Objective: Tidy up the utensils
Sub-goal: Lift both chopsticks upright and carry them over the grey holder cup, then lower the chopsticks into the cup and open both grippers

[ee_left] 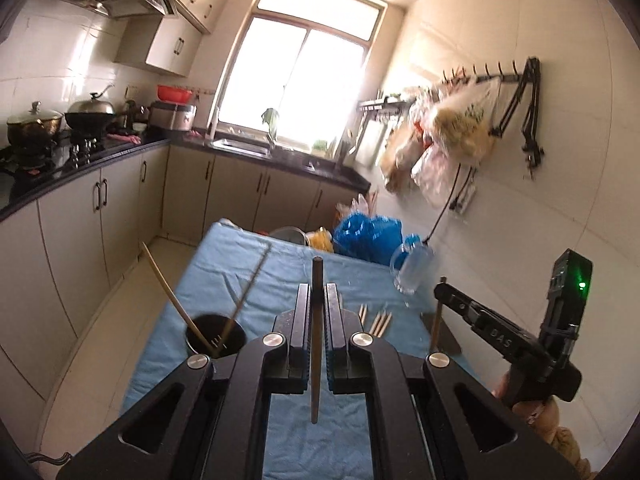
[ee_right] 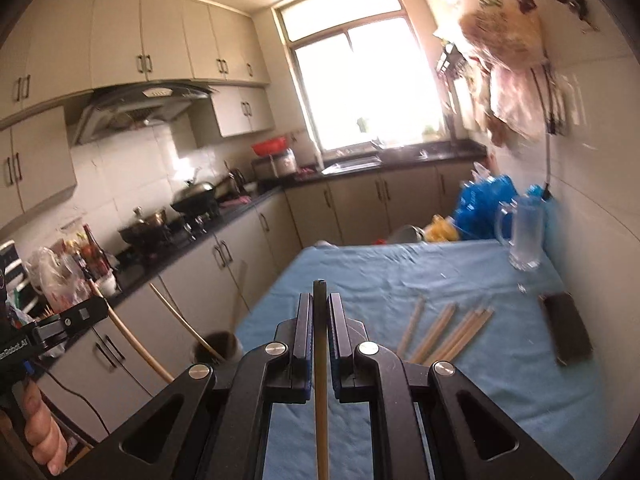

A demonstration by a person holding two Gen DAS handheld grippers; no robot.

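- Between the fingers of the left gripper (ee_left: 318, 300) a dark-tipped chopstick (ee_left: 317, 344) is clamped, running lengthwise through the narrow gap with its tip past the fingertips.
- Between the fingers of the right gripper (ee_right: 320, 308) a second chopstick (ee_right: 321, 380) is clamped the same way, its dark end poking out in front.
- Left of both grippers, at the table edge, a dark round holder (ee_left: 215, 335) stands with two pale chopsticks leaning out of it; the right wrist view shows it blurred (ee_right: 218, 346).
- Right of the fingers, loose chopsticks (ee_right: 448, 334) lie fanned on the blue tablecloth (ee_right: 400, 268), their ends close together.
- Beyond them a dark flat phone (ee_right: 566, 328) lies near the wall side of the table.
- Farther back a clear glass mug (ee_right: 524, 236) stands on the cloth, with blue plastic bags (ee_right: 484, 204) behind it.
- From the left wrist view, the right gripper appears at the right edge, gripping its chopstick upright.
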